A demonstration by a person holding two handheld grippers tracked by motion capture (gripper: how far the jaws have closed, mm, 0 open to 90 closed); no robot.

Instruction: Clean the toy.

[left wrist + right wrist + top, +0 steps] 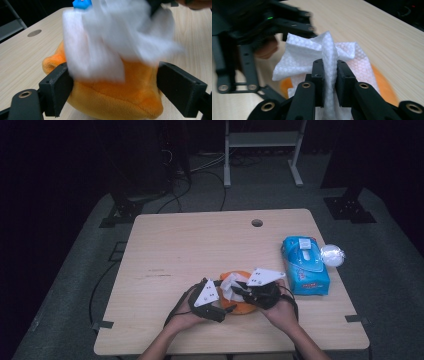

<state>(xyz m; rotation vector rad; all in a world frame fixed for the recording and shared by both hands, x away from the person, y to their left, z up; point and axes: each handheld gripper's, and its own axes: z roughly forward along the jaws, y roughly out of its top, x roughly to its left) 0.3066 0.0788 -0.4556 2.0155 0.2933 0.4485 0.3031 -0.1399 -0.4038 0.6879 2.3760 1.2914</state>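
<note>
Pinching white tissue (329, 57) in right tool (329, 82), left tool (112, 90) clamped round orange plush (112, 100), blue pack's (306, 265) writing unreadable

Count on the desk (170, 240): one orange plush toy (117, 95), one white tissue (324, 52), one blue tissue pack (306, 266), one clear crumpled wrapper (332, 255). Two grippers: left gripper (220, 309), right gripper (239, 291), one per hand. One round hole (257, 223) in the desk top.
</note>
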